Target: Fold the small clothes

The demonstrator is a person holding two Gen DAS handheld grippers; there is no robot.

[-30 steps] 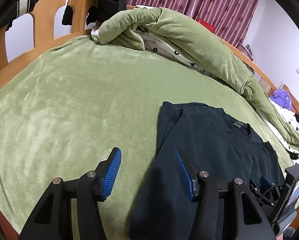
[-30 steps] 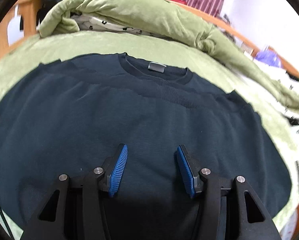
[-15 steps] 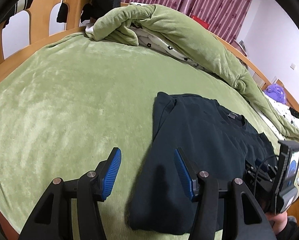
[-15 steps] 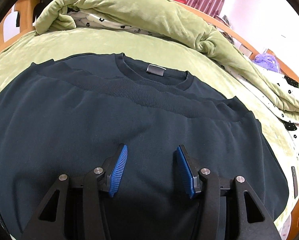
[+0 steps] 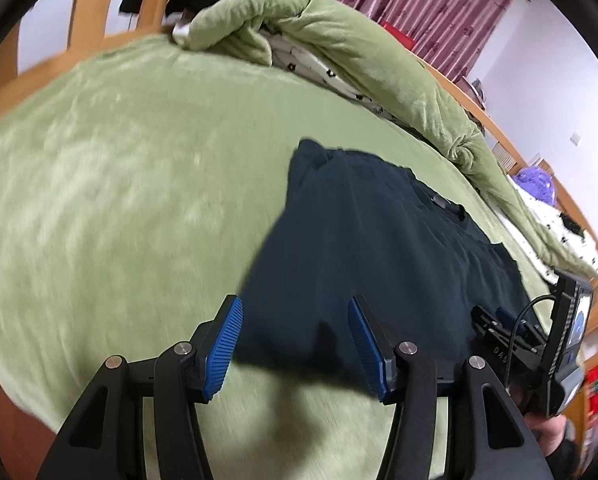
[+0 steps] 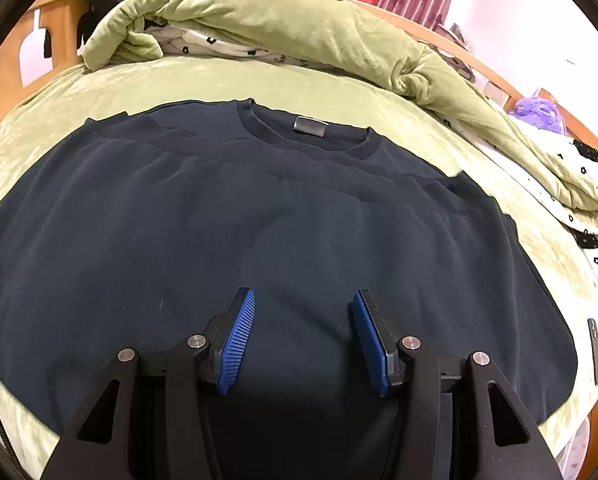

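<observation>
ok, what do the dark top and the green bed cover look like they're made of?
Dark top: probably matte knit jersey, going by the ribbed collar and soft drape. Green bed cover: looks like plush fleece or velour, with a short pile and patchy sheen.

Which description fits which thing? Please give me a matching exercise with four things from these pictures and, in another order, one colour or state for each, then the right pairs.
Things:
1. sweater
2. blanket
3. curtains
4. right gripper

Descriptions:
A. bunched up along the far side of the bed
B. dark navy, folded and lying flat
C. open, with nothing between the blue pads
D. dark pink, hanging in the background

Pairs: 1-B, 2-A, 3-D, 4-C
</observation>
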